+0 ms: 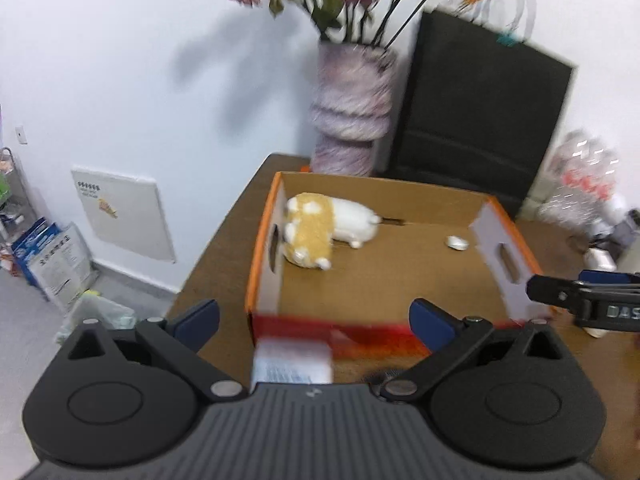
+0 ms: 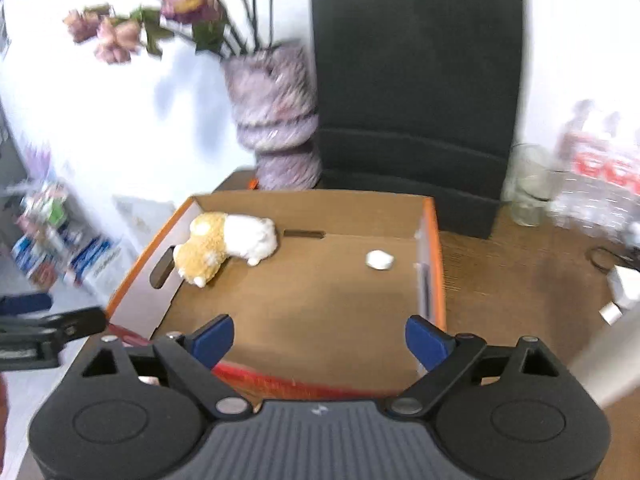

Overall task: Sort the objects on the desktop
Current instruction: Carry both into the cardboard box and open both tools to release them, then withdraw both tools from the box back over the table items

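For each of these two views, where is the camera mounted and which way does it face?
Left wrist: sits on the left gripper, facing forward over the near red edge of the cardboard box; its own open fingers show, and the other gripper's tip pokes in at right.
Right wrist: sits on the right gripper, over the box's right half; its own open fingers show, with the left gripper at the left edge.
Shared: the box, plush toy, small white object, vase, black bag.

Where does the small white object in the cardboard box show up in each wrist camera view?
Left wrist: small white object lies right of centre, near the box's right wall.
Right wrist: it lies just right of centre, on the box floor.
Shared landmark: the plush toy to its left.
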A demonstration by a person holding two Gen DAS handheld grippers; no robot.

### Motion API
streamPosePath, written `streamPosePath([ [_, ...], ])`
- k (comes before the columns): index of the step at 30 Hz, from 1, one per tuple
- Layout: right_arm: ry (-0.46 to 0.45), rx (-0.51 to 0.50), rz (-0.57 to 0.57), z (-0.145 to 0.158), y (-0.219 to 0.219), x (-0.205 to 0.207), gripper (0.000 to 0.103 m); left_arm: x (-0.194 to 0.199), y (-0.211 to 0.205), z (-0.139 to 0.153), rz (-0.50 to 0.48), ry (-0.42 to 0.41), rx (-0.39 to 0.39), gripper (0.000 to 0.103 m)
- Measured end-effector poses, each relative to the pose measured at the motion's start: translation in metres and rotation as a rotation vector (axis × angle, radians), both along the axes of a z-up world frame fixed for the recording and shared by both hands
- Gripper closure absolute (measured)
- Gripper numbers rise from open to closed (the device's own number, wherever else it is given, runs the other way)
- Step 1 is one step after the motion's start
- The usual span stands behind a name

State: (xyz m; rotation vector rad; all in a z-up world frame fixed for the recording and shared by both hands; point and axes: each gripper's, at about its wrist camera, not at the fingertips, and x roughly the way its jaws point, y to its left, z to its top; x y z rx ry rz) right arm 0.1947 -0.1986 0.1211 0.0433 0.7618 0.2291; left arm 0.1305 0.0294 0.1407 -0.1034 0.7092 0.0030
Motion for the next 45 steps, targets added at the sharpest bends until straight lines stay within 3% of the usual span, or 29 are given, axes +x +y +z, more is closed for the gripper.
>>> streamPosePath([
  [4, -0.175, 0.023, -0.046, -0.016, -0.009, -0.070, 0.010, -0.059, -0.008, -0.013, -0.030, -0.078, 0.009, 0.000],
  [7, -0.227, 0.065, -0.054, -0.031, -0.016, -0.116, 0.010, -0.099, -0.017, -0.034, -0.035, -0.123, 0.057, 0.000],
  [13, -0.254, 0.088, -0.013, -0.069, 0.005, -0.198, 0.009, -0.171, -0.023, -0.075, -0.070, -0.152, 0.052, 0.000],
  [17, -0.206, 0.035, -0.012, -0.095, 0.012, -0.238, 0.009, -0.199, -0.013, -0.096, -0.032, -0.096, -0.025, 0.000],
  [20, -0.142, 0.056, -0.040, -0.109, 0.010, -0.252, 0.009, -0.208, -0.009, -0.112, -0.057, -0.052, -0.030, 0.000],
  [28, -0.158, -0.010, -0.029, -0.121, 0.007, -0.292, 0.009, -0.228, -0.007, -0.122, -0.058, -0.039, -0.005, 0.000],
  [39, -0.110, 0.021, -0.054, -0.130, -0.002, -0.290, 0.009, -0.227, -0.019, -0.130, -0.065, -0.041, 0.050, 0.000],
  [45, -0.102, 0.006, -0.055, -0.129, 0.000, -0.287, 0.009, -0.219, -0.019, -0.117, -0.080, -0.051, -0.009, 0.000],
])
